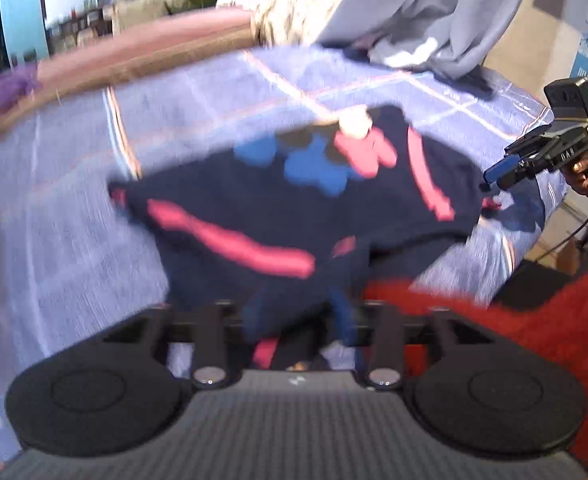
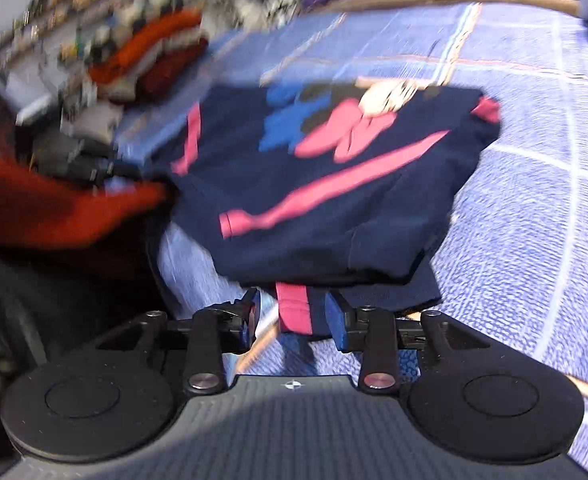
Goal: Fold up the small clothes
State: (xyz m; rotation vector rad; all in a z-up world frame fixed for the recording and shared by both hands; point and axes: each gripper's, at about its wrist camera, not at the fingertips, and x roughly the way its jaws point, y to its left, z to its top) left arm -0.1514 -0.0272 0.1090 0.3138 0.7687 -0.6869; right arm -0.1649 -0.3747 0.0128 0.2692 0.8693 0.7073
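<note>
The right gripper [image 2: 294,316], at bottom centre, is gaping open around the shirt [image 2: 326,184] hem; the left gripper [image 1: 294,320] is blurred, so its grip is unclear.

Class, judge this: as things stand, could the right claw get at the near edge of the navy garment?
Probably yes: the right claw is open, and the navy garment hangs its near edge between the fingers, nothing intervening.

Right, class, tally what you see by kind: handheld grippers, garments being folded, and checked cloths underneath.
Grippers: 2, the left gripper and the right gripper
Navy garment with pink stripes: 1
Blue checked cloth: 1
Total: 4
</note>
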